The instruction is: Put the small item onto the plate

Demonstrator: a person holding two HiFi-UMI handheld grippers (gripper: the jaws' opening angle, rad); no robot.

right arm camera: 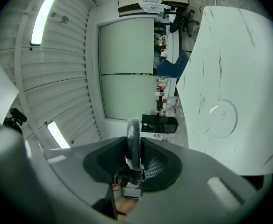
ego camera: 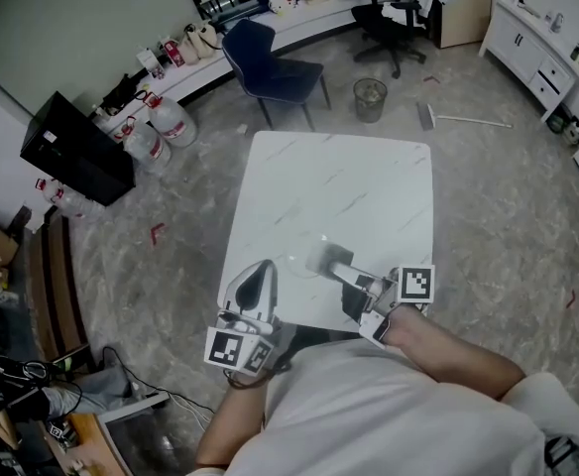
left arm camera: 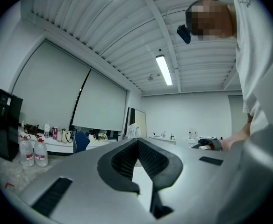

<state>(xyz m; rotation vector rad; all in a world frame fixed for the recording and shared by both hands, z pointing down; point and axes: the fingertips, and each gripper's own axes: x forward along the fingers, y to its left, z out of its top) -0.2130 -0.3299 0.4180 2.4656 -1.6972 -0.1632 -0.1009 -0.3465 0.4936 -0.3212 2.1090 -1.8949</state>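
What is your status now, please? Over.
Left gripper shut, empty. Right gripper shut on small item. Plate bare on table, item not yet on it. Path looks clear.

Smooth, glossy marble-patterned tabletop (ego camera: 369, 181); smooth white plate (right arm camera: 223, 118).
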